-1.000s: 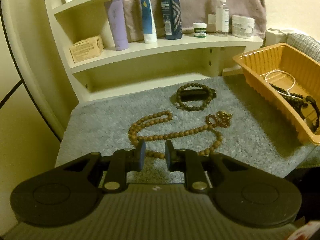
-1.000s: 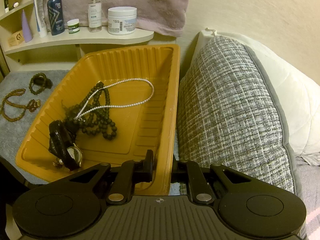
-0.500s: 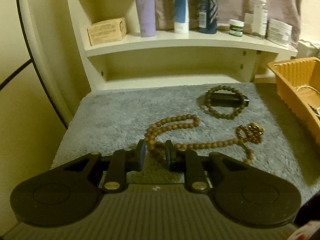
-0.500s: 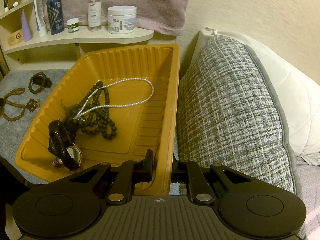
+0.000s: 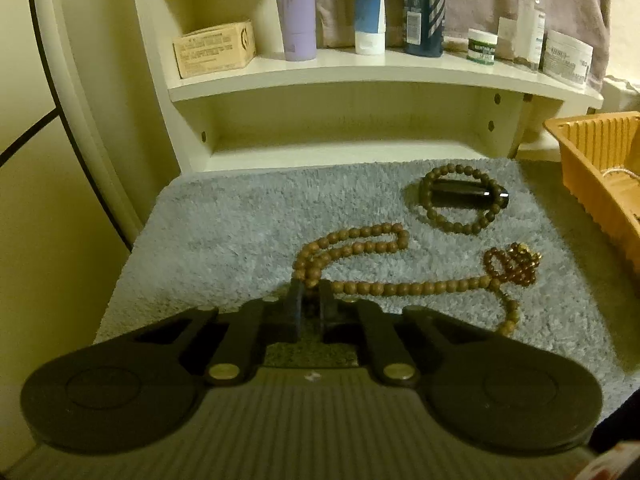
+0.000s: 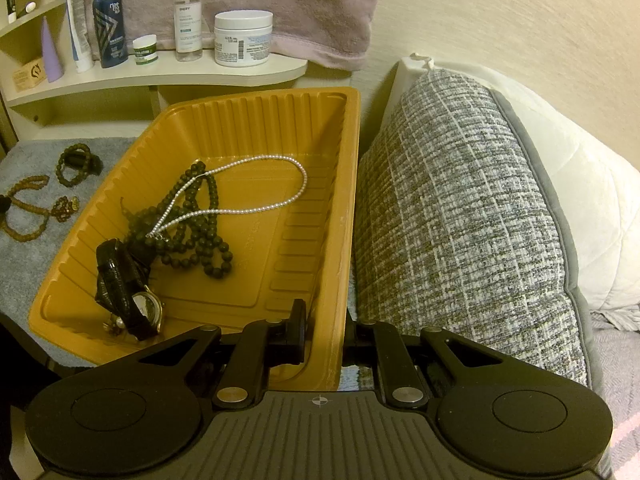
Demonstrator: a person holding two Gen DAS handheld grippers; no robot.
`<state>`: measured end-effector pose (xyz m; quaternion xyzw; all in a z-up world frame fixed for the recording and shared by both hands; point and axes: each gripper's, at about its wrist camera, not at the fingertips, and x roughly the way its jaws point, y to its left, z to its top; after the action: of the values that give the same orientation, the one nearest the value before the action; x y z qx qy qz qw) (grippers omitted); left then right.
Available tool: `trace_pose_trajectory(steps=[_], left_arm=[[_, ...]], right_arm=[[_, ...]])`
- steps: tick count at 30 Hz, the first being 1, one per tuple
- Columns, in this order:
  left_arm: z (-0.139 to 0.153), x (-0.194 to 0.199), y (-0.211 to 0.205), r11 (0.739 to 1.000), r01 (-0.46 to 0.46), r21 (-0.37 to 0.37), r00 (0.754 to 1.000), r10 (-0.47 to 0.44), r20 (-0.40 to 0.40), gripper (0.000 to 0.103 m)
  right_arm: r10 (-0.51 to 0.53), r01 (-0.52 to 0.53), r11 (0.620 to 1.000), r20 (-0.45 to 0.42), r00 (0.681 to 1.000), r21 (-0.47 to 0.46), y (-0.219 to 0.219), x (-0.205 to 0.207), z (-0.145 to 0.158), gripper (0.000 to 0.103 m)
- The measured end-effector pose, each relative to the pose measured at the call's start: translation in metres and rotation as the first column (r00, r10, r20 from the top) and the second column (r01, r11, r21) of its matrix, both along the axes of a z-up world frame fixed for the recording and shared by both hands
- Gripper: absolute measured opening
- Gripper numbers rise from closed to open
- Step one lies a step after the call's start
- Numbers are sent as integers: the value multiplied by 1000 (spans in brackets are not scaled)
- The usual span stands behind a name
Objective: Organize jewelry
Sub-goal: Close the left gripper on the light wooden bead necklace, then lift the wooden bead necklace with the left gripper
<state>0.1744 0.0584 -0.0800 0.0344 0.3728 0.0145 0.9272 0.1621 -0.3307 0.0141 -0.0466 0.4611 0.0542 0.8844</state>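
I'm working in a home, a bedroom corner by the look of it. A cream shelf (image 5: pixel 360 72) carries toiletries: a lilac tube (image 5: pixel 296 8), a dark blue bottle (image 6: pixel 110 16), a spray bottle (image 6: pixel 188 12), a white jar (image 6: pixel 242 38). A pink towel (image 6: pixel 280 0) hangs behind them. To my right a tweed pillow (image 6: pixel 460 216) leans on white bedding (image 6: pixel 580 184), beside a grey mat (image 5: pixel 248 232).

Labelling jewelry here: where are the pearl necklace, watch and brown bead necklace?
pearl necklace (image 6: pixel 280 206), right wrist view, lower strand.
watch (image 6: pixel 145 307), right wrist view, dial.
brown bead necklace (image 5: pixel 404 289), left wrist view, straight run.
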Motion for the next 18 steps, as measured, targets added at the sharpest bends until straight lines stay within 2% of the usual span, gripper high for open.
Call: trace_pose_trajectory(steps=[18], left_arm=[[53, -3, -6, 998, 62, -5, 994, -61, 92, 6]], right_arm=[[5, -5, 1000, 5, 1000, -1, 1, -1, 2, 14]])
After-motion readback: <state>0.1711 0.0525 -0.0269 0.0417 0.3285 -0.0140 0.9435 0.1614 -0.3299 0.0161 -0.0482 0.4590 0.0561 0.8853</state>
